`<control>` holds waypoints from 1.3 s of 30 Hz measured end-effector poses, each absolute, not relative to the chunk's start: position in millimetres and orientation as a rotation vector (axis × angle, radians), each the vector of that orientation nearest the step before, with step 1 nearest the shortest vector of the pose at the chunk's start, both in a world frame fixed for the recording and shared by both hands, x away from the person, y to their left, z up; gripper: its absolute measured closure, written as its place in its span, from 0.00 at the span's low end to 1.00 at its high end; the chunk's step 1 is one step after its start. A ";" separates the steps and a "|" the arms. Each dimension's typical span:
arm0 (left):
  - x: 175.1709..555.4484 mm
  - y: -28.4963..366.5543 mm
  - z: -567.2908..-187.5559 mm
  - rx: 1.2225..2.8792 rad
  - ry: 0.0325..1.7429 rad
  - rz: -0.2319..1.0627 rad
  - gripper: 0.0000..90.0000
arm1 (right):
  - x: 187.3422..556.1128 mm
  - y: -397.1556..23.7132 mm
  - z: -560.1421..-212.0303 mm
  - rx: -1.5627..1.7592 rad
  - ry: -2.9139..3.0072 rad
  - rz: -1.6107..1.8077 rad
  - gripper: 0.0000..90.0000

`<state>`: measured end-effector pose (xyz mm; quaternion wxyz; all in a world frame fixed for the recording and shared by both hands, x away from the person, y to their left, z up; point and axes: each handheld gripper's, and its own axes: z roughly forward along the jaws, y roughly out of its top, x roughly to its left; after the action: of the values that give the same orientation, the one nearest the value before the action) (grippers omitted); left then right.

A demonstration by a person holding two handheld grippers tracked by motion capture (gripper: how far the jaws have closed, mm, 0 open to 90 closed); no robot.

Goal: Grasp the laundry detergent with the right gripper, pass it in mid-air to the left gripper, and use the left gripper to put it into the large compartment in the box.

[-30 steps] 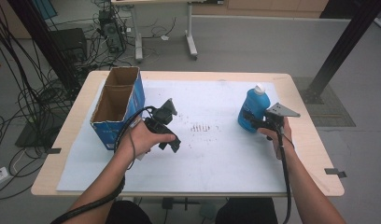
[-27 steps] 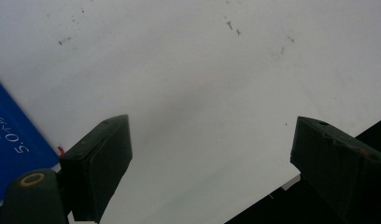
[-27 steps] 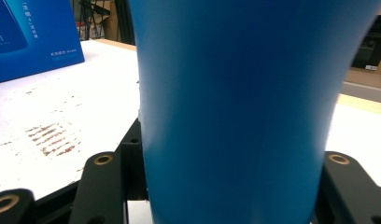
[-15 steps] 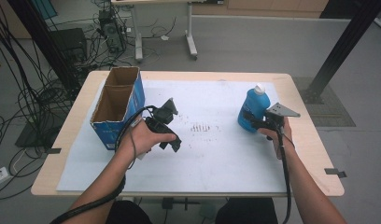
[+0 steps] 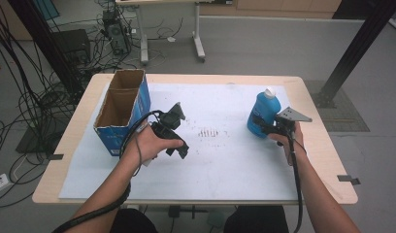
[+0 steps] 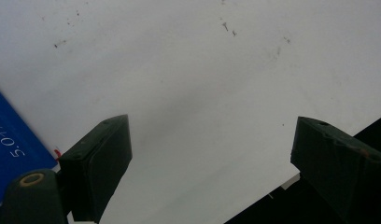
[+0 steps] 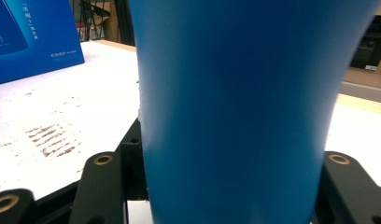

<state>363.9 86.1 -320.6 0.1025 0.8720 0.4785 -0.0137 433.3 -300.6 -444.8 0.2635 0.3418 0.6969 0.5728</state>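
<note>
You stand at a light wooden tabletop (image 5: 312,145) covered by a white sheet (image 5: 220,160), with a hand-held gripper in each hand. Your right gripper (image 5: 260,127) is at the right side of the sheet, clamped on the lower body of a blue bottle (image 5: 263,112) that stands upright with its white cap (image 5: 269,91) on top. In the right gripper view the bottle (image 7: 235,107) rises between the two jaws, its blue wall pressed against them on both sides, with the white sheet (image 7: 86,98) beneath and a patch of small brown marks (image 7: 51,138) off to one side. A grey three-cornered plate (image 5: 293,115) sits on top of this gripper, and its cable runs back along your forearm. Your left gripper (image 5: 176,112) is at the left half of the sheet, just beside an open blue cardboard box (image 5: 122,112) that stands near the left edge of the tabletop. In the left gripper view its jaws stand wide apart with nothing between them, over bare white sheet (image 6: 202,93), and a corner of the blue box (image 6: 11,144) shows at the edge. Between your two hands, near the middle of the sheet, lies the patch of brown marks (image 5: 209,132). The bottle and the box are well apart, at opposite sides of the tabletop.
</note>
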 end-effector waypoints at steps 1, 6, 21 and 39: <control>363.8 85.8 -320.8 2.571 1.413 -0.037 0.14 | 433.3 -300.6 -444.7 0.924 1.884 1.549 0.48; 363.2 84.9 -321.0 2.571 1.413 -0.037 0.14 | 433.3 -300.7 -445.1 0.924 1.882 1.552 0.48; 362.8 83.7 -318.9 2.568 1.425 -0.024 0.14 | 433.2 -301.0 -445.8 0.915 1.878 1.557 0.48; 363.4 81.9 -317.5 2.572 1.422 -0.012 0.14 | 432.9 -301.0 -446.1 0.915 1.874 1.560 0.48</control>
<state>363.4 81.9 -317.5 0.1014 0.8706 0.4813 -0.0041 432.9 -301.0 -446.1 0.2652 0.3387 0.6938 0.5775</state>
